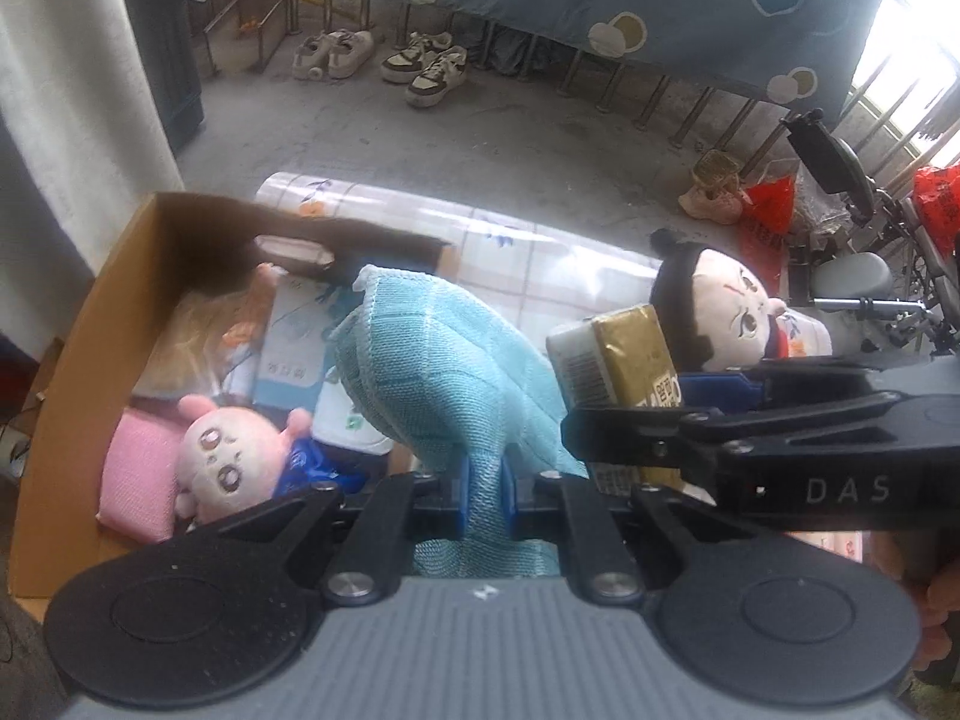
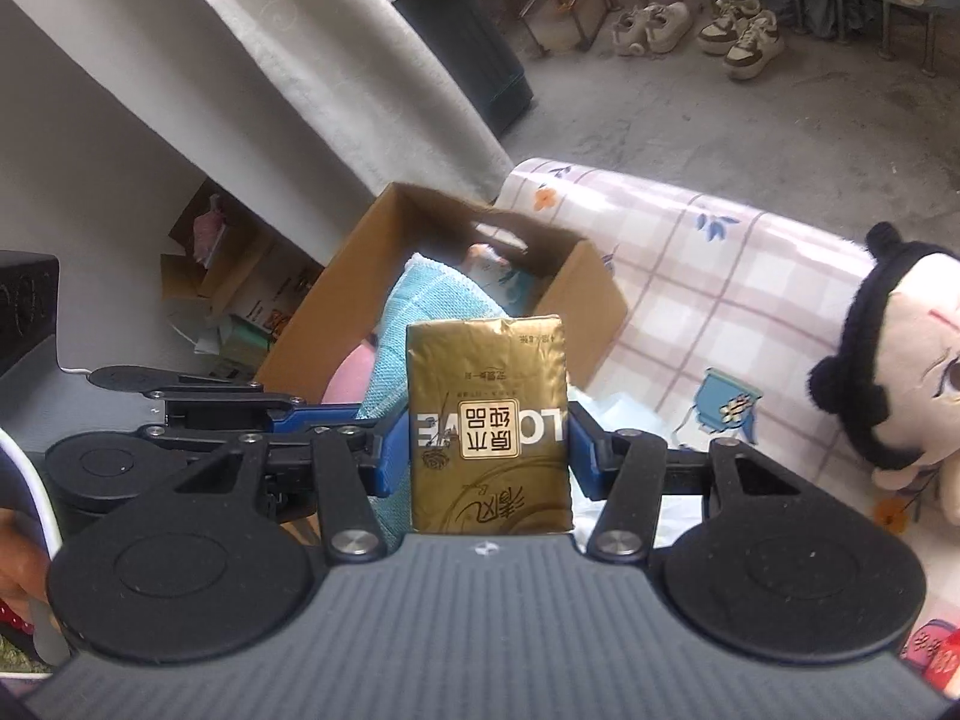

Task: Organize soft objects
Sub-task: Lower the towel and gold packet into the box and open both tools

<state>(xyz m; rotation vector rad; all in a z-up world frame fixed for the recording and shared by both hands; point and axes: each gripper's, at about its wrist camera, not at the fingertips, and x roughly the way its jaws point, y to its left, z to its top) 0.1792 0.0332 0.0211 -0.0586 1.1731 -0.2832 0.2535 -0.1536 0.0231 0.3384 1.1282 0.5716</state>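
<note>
Looking at both wrist views, it all comes down to where the cardboard box (image 2: 456,276) sits relative to what each gripper is carrying. Left gripper (image 1: 483,495) has its blue pads squeezed tight on a bunched fold of the teal cloth (image 1: 432,360), and the rest of the cloth stands up and leans forward over the near rim of the box. So the left one is basically there already: the box opening lies straight ahead and a bit to its left, with the pink doll (image 1: 231,462) and pink sponge (image 1: 135,474) already lying inside, plus some paper packs further back.

Right gripper (image 2: 480,450) is clamped on the gold tissue pack (image 2: 486,420), pads on the two long sides, so the pack's long axis runs forward along the fingers. From the right wrist view the box is ahead and slightly left of the pack, with the teal cloth sitting in between. In the left view the right gripper crosses in from the right, just beside the cloth.

My guess: cloth should drop first since it's nearer and blocks the lane. The tissue pack then needs a short push forward-left to clear the rim. The black-haired plush (image 2: 888,372) is still out on the checked tablecloth (image 2: 720,264), off to the right, well apart from the box.
</note>
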